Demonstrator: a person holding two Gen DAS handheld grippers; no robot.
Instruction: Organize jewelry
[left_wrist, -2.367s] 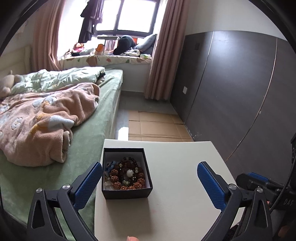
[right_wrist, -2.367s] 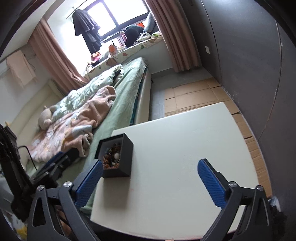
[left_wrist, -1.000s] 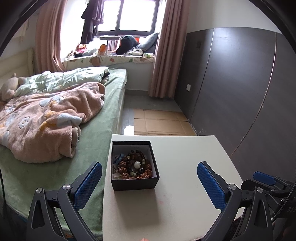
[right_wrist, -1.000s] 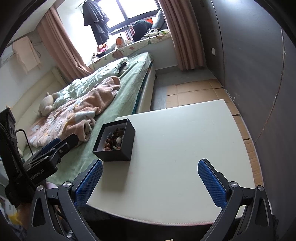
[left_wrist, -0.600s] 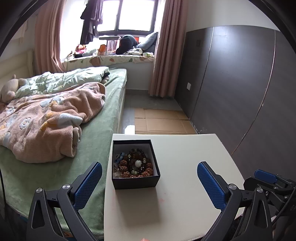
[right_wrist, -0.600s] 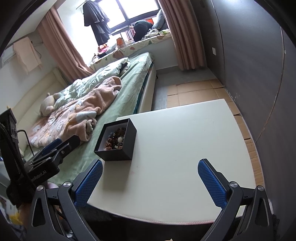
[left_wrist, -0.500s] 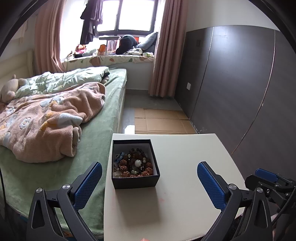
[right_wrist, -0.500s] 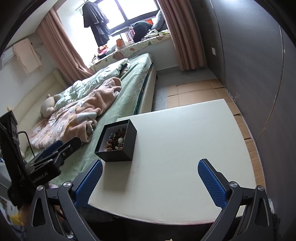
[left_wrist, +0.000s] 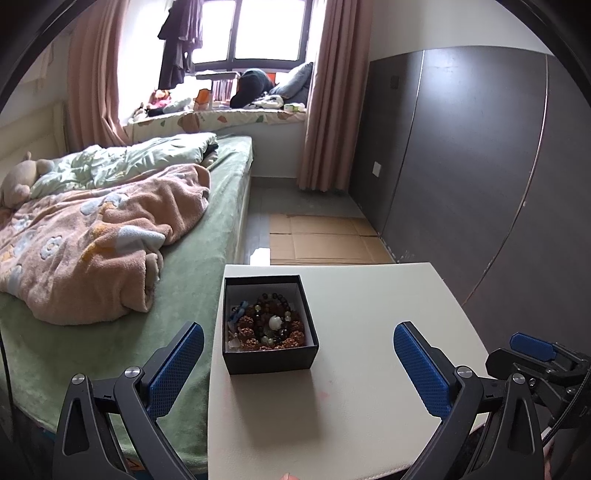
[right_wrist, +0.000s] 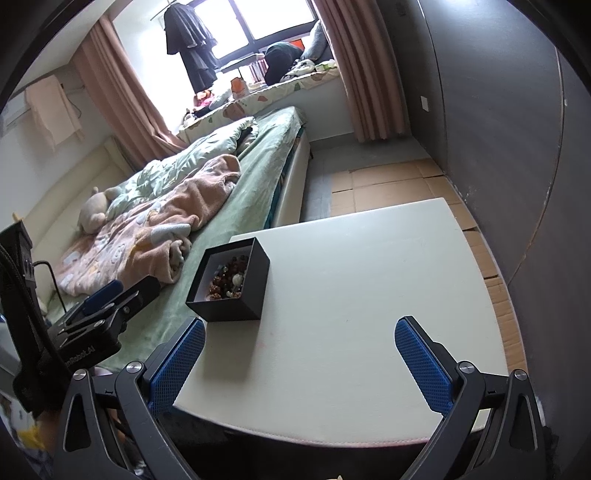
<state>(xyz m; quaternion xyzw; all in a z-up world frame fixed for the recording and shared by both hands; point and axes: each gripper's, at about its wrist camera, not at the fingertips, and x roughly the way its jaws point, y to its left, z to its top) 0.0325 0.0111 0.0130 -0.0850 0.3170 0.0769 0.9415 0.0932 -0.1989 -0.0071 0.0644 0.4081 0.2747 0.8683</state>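
Two spread grippers hover over a white table (left_wrist: 369, 387) beside a bed (left_wrist: 177, 280).
Left gripper (left_wrist: 295, 362) and right gripper (right_wrist: 299, 354) both stand wide apart, grasping nothing; a lidless black box (left_wrist: 269, 357) sits near the table's bed-side edge, holding what looks like beaded bracelets (left_wrist: 267, 326), tangled together.

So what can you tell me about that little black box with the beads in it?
The black box is square, open on top with no lid, and looks like stiff card with a pale lining. It sits flat on the white table near the edge by the bed. Inside lie tangled bead bracelets, mostly brown, with one white bead. Nothing else touches it.
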